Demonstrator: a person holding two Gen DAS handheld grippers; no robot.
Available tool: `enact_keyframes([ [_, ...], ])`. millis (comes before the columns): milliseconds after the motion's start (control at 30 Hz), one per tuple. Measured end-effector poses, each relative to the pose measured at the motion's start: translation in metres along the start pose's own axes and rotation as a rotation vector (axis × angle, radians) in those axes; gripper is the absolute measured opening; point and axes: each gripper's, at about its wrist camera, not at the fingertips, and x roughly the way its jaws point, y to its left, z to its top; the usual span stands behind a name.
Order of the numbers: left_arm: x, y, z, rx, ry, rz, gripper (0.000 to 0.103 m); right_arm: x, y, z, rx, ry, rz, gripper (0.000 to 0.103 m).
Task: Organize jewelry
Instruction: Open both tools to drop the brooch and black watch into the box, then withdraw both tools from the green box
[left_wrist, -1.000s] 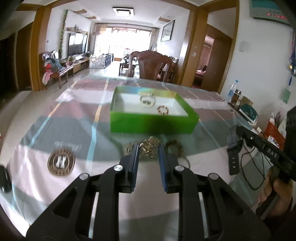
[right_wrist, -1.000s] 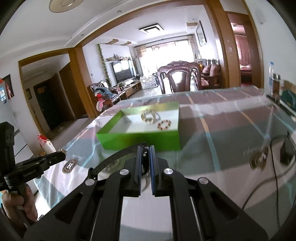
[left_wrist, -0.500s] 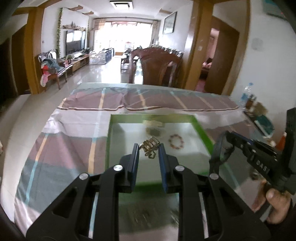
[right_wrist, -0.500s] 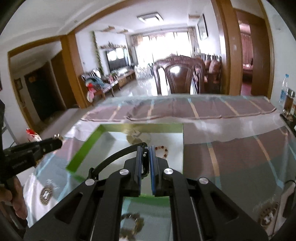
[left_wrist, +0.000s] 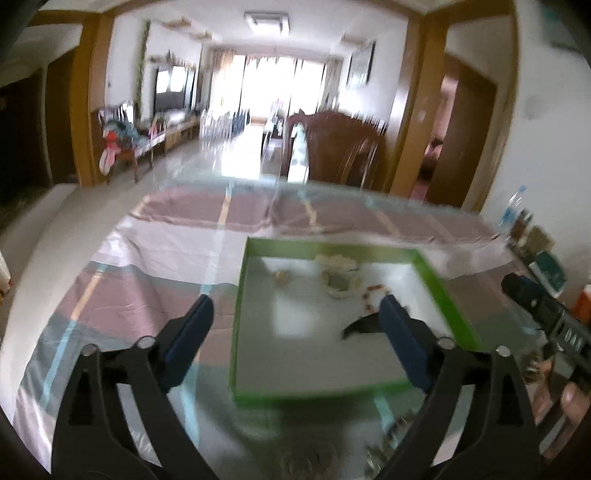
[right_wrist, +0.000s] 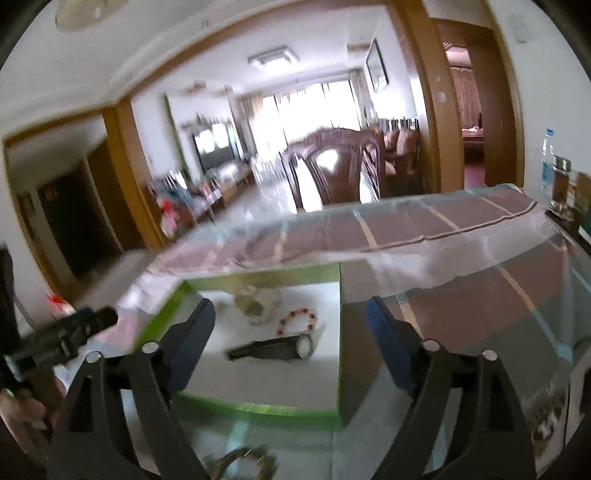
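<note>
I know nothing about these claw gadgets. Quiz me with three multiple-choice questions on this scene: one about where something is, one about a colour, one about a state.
1. Where does the black watch lie?
A. inside the box
B. on the cloth beside the box
C. between a claw's fingers

2. What colour are the walls of the box?
A. red
B. green
C. black

3. How does the right claw stand?
A. clamped on the watch
C. shut with nothing in it
B. jaws spread, nothing between them

Answers: 1 A, the watch rests on the box's white floor near the red bead bracelet. 2 B, the rim shows bright green. 3 B, the jaws are opening and hold nothing.
</note>
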Motion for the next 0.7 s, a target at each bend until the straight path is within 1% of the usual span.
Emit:
enact_keyframes([
  [100,-0.063,0.003,-0.027,-0.001,-0.093,-0.044,0.099,-0.067,-0.002,-0.017,0.016,-0.088,0.026,0.096],
  [167,-0.095,0.003,-0.049,-0.007,-0.127,-0.056,0.099,-0.093,0.000,-0.031,0.004,-0.103,0.030,0.096],
  [233,-0.117,0.002,-0.074,-0.002,-0.131,-0.050,0.099,-0.114,0.003,-0.049,-0.006,-0.086,0.032,0.096],
  [333,-0.131,0.000,-0.103,0.007,-0.102,-0.016,0.099,-0.135,0.009,-0.075,-0.026,-0.072,0.007,0.096],
  [400,-0.135,-0.003,-0.122,0.003,-0.061,0.008,0.099,-0.141,0.016,-0.091,-0.065,-0.053,-0.019,0.096],
  [567,-0.141,-0.015,-0.150,0.035,-0.043,0.035,0.099,-0.148,0.028,-0.132,-0.090,0.003,0.011,0.096],
  [633,-0.143,-0.014,-0.158,0.031,-0.037,0.022,0.099,-0.148,0.031,-0.143,-0.100,0.019,0.017,0.096],
  [700,-0.142,-0.015,-0.166,0.021,-0.014,0.011,0.099,-0.147,0.034,-0.151,-0.117,0.035,0.013,0.096],
])
